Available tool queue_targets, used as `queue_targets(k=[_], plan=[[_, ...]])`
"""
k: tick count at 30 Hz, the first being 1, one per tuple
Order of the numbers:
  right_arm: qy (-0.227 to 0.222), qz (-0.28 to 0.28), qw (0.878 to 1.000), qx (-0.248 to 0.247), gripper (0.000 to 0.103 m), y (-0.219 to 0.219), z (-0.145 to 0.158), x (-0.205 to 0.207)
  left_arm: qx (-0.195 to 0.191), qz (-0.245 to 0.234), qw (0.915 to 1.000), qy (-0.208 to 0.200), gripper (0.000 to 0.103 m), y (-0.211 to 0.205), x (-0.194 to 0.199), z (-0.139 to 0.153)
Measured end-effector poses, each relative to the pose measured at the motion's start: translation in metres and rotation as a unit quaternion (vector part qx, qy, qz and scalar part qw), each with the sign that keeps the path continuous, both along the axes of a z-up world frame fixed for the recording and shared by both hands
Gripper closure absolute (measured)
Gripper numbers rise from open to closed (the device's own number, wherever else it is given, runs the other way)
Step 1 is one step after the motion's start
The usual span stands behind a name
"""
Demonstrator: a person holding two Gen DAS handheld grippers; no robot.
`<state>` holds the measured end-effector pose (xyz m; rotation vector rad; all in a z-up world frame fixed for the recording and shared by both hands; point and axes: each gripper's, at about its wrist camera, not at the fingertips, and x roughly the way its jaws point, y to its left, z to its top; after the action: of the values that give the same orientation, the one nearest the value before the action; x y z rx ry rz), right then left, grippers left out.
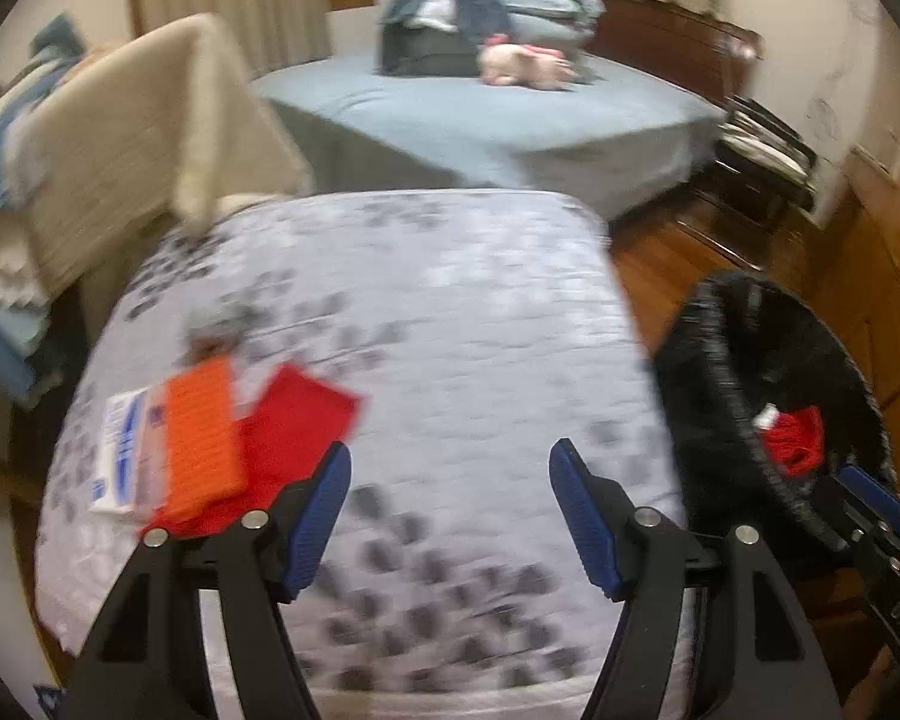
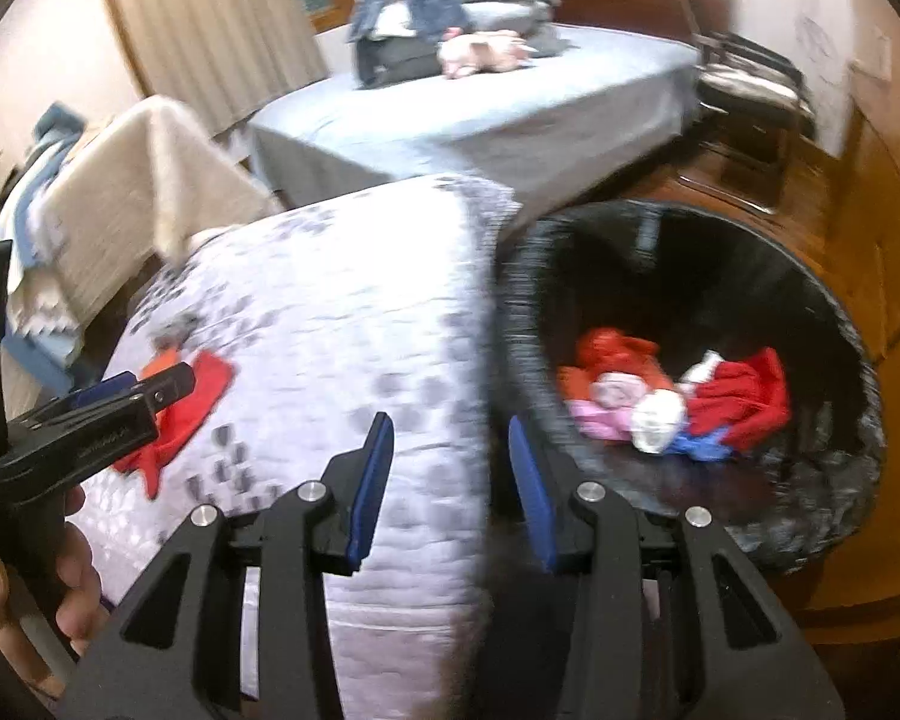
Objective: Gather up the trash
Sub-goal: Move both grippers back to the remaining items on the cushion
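Left wrist view, my left claw (image 1: pixel 450 510) spread empty over the patterned bench (image 1: pixel 420 330), red wrapper (image 1: pixel 294 420) beside it, right claw (image 2: pixel 450 480) released near the black bin (image 2: pixel 690 300) of blurry, probably crumpled trash (image 2: pixel 660 402).

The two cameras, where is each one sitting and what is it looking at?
Left wrist: sits on the left gripper, looking over the patterned quilt at red and orange trash; its blue fingers show.
Right wrist: sits on the right gripper, facing the black bin; the left gripper and a hand show.
Both share quilt, bin and bed.
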<state>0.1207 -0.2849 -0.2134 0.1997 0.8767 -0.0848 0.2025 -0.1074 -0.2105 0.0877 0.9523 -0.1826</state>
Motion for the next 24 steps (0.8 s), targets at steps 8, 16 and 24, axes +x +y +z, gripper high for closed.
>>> queue_targets(k=[8, 16, 24], plan=[[-0.007, 0.076, 0.997, -0.007, 0.059, 0.085, 0.010, 0.019, 0.019, 0.070, 0.9971, -0.024, 0.032, 0.091, -0.015, 0.012], [-0.006, 0.127, 0.992, -0.013, 0.051, 0.152, 0.009, 0.044, 0.026, 0.119, 0.9915, -0.046, 0.027, 0.157, -0.022, 0.022], [0.009, 0.148, 0.989, -0.019, 0.051, 0.201, -0.010, 0.067, 0.025, 0.145, 0.9884, -0.038, 0.027, 0.208, -0.009, 0.007]])
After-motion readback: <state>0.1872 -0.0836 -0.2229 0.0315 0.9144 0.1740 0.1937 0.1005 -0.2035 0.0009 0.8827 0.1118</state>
